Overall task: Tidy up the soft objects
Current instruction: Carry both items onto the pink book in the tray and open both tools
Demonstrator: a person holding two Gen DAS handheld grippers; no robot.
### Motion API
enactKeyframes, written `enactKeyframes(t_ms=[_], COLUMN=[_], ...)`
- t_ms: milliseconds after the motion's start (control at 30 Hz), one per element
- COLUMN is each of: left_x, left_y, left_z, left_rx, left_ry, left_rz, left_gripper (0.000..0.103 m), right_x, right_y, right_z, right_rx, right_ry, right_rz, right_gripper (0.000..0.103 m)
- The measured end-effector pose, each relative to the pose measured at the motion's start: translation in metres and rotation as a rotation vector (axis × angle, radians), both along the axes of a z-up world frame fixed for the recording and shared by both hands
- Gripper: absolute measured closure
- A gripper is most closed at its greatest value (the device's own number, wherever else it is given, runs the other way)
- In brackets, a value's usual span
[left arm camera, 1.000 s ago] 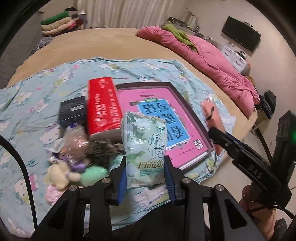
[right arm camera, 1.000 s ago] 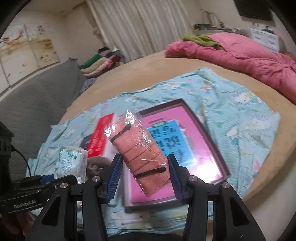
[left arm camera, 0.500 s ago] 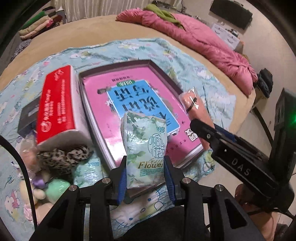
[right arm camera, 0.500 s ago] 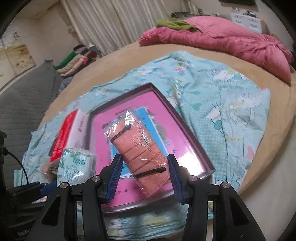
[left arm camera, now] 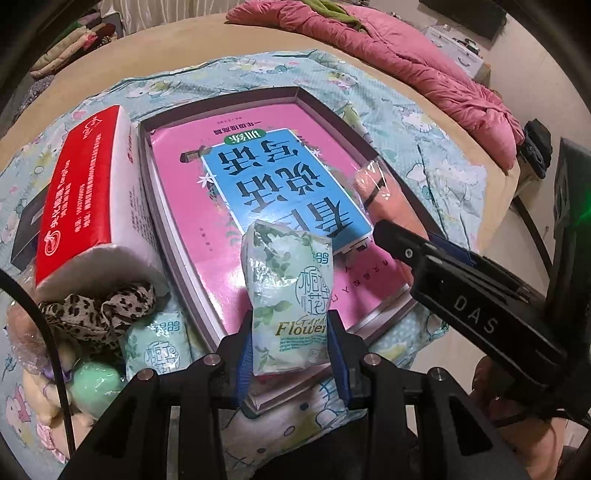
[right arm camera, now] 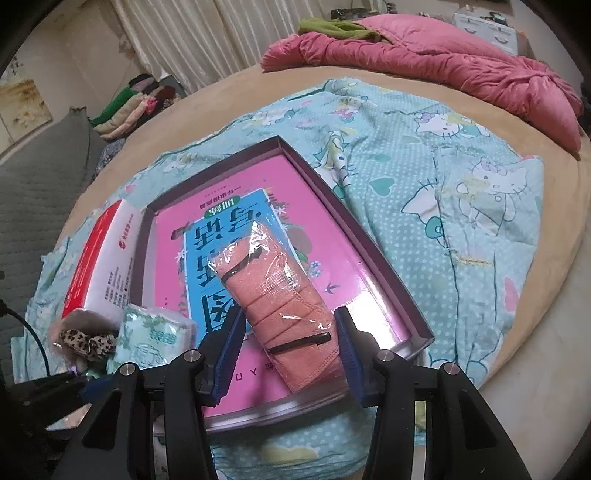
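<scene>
Left tongs [left arm camera: 290, 354] grip tissue pack [left arm camera: 290, 291] — upright, long axis vertical.

A round tan bed [right arm camera: 236, 85] fills the room, a crumpled pink quilt [right arm camera: 443, 55] at its far edge. Pale curtains [right arm camera: 192, 33] hang behind. A grey quilted sofa [right arm camera: 33, 177] stands left; a white drawer unit [right arm camera: 491, 26] stands far right.

We were in a home bedroom: a large round bed [right arm camera: 546, 266] carried a cartoon-print sheet [right arm camera: 424, 177] and a rumpled pink quilt [right arm camera: 443, 62], pale curtains [right arm camera: 192, 40] hung behind it, folded clothes [right arm camera: 125, 110] were stacked nearby, and a white drawer unit [right arm camera: 491, 26] stood against the wall
</scene>
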State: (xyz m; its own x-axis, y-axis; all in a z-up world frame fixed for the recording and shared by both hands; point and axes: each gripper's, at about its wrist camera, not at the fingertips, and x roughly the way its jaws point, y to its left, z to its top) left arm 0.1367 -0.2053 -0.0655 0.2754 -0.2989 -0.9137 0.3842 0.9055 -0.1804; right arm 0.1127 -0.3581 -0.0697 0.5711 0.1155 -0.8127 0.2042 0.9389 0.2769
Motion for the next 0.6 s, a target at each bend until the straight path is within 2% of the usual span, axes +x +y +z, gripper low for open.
enactKeyframes(t_ms=[600], left_x=[0.007], left_y=[-0.001], left_z=[-0.014], left_rx=[0.007], left_ry=[0.025], left_rz=[0.002], left_gripper=[0.067], right_x=[0.004], right_y=[-0.005], right_z=[-0.014], right_rx=[0.000], right_ry=[0.018], right_rz=[-0.026], right_gripper=[0.049])
